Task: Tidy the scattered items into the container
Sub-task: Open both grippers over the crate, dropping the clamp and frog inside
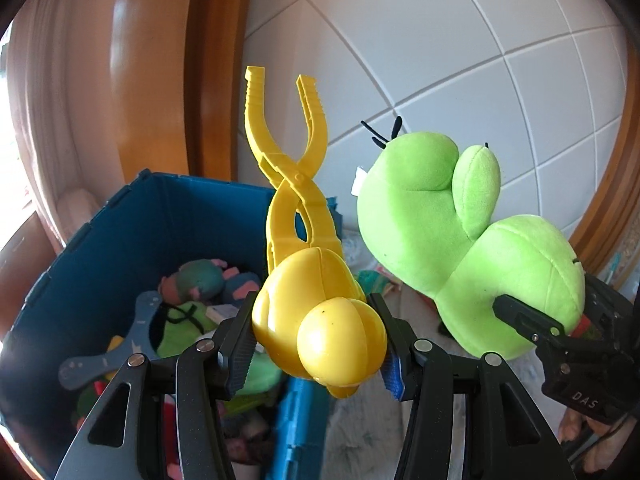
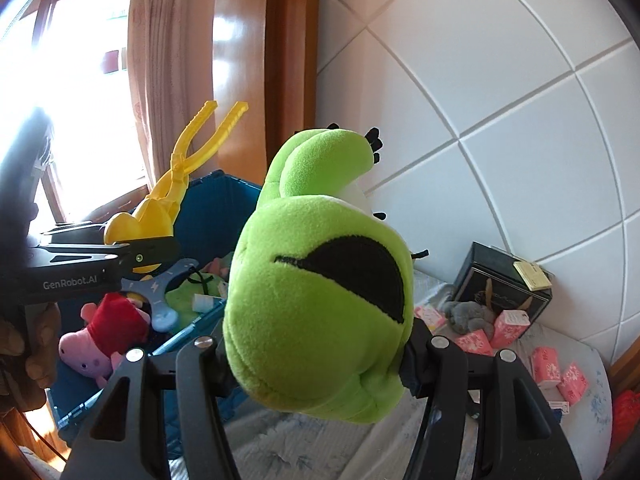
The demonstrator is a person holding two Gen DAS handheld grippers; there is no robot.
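My left gripper [image 1: 316, 344] is shut on a yellow plastic snowball-maker tong [image 1: 316, 312], gripping its round scoop end; the long handles point up. It hangs over the near right corner of the blue storage bin [image 1: 132, 232], which holds several soft toys. My right gripper [image 2: 316, 364] is shut on a bright green plush toy [image 2: 320, 300] with a black embroidered patch. The same green plush [image 1: 452, 232] and the right gripper [image 1: 560, 332] show at the right of the left wrist view. In the right wrist view, the yellow tong [image 2: 160, 208] and left gripper [image 2: 144, 252] sit above the bin [image 2: 224, 196].
A pink pig plush [image 2: 100, 340] and a grey-blue slingshot toy [image 2: 164, 292] lie in the bin. Pink tissue packs [image 2: 556, 372], a grey plush [image 2: 468, 316] and a dark box [image 2: 500, 284] lie on the floral bedding at right. White tiled wall behind; wooden frame, curtain and window at left.
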